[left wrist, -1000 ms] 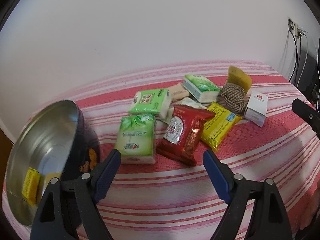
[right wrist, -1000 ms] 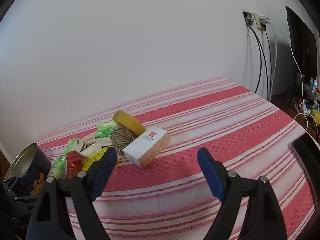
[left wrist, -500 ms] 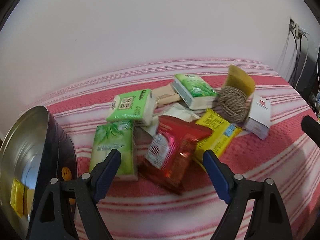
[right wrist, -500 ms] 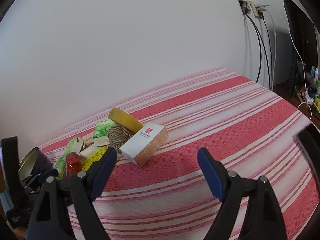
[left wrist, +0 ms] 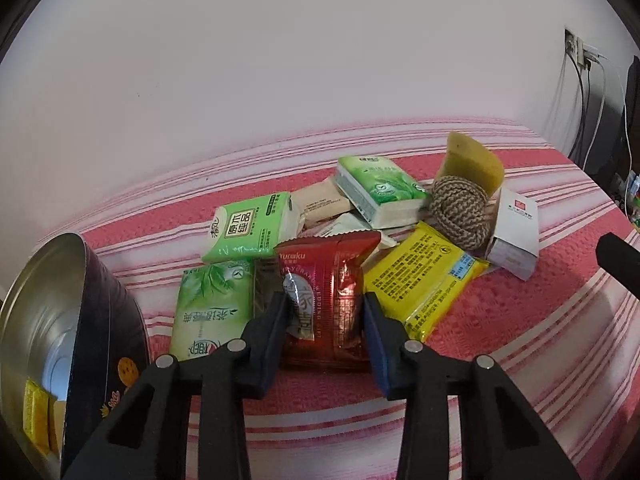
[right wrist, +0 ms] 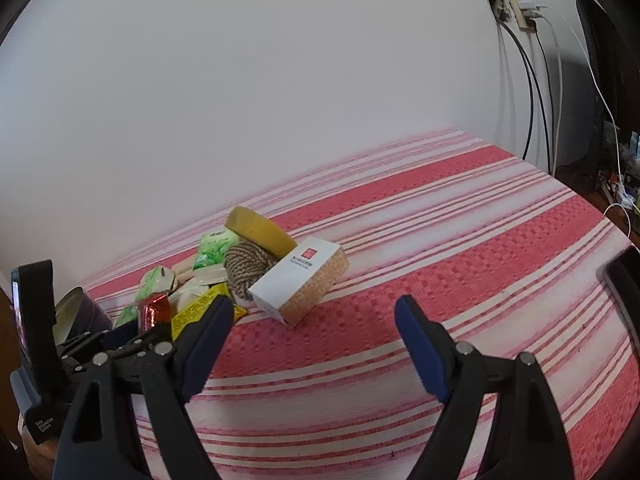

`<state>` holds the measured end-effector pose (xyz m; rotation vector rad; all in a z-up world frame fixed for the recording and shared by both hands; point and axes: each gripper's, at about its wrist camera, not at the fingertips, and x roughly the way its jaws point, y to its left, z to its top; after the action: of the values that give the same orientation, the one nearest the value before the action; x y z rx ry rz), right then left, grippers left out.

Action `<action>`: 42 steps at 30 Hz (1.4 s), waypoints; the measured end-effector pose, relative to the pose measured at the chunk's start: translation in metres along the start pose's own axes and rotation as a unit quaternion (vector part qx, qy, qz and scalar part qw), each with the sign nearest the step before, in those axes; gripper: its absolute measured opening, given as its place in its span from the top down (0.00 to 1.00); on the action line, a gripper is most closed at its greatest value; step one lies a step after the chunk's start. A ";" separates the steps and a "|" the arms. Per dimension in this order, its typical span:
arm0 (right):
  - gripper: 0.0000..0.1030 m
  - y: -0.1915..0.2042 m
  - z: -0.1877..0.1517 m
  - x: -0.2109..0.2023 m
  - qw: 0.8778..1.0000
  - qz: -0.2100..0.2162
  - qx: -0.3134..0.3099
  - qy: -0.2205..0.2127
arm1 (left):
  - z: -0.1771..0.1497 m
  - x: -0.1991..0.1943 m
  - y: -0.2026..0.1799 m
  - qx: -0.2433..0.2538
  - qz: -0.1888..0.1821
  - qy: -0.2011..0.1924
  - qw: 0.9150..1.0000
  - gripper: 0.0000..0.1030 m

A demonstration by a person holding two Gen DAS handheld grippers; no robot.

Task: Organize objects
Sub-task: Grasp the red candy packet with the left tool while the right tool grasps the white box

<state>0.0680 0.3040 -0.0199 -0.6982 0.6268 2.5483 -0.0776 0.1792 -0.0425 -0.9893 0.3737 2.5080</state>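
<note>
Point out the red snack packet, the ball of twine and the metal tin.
red snack packet (left wrist: 320, 280), left wrist view, middle of its front.
ball of twine (left wrist: 460, 212), left wrist view, centre of the ball.
metal tin (left wrist: 44, 300), left wrist view, shiny inner wall.

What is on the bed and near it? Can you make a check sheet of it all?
Surface: striped cover, red and white, bare on the right.
Job's things: red packet; yellow packet; three green tissue packs, the nearest; twine ball; white box; tape roll; all in one heap. Tin on its side at the left, yellow things inside.
Clutter: beige packets under the heap.
Grippers: left tongs shut on the red packet; right tongs open, empty, over bare cover.
Cables: several hang from wall sockets.
Surroundings: plain wall; small things on the floor, far right.
</note>
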 end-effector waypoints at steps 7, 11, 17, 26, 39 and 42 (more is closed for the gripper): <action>0.18 -0.002 0.010 0.007 1.000 0.007 0.020 0.016 | -0.001 -0.020 0.003 0.006 0.006 -0.051 0.999 0.63; 0.18 -0.005 0.024 0.022 0.998 0.013 0.046 0.037 | 0.000 -0.029 0.002 0.006 0.022 -0.083 0.996 0.63; 0.18 0.006 0.040 0.073 0.994 -0.007 0.049 0.096 | 0.004 -0.028 0.004 -0.001 0.029 -0.090 0.996 0.63; 0.17 0.021 0.045 0.110 0.991 -0.067 0.037 0.111 | 0.007 -0.022 0.010 -0.008 0.029 -0.085 0.996 0.63; 0.49 0.020 0.035 0.097 0.990 -0.079 0.024 0.118 | 0.002 -0.026 0.012 -0.011 0.025 -0.083 0.996 0.63; 0.50 0.020 0.029 0.091 0.990 -0.071 0.033 0.114 | 0.003 -0.026 0.014 -0.016 0.022 -0.084 0.996 0.63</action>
<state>-0.0242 0.3278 -0.0416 -0.9836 0.7049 2.3251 -0.0684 0.1610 -0.0213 -0.7818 0.3074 2.6206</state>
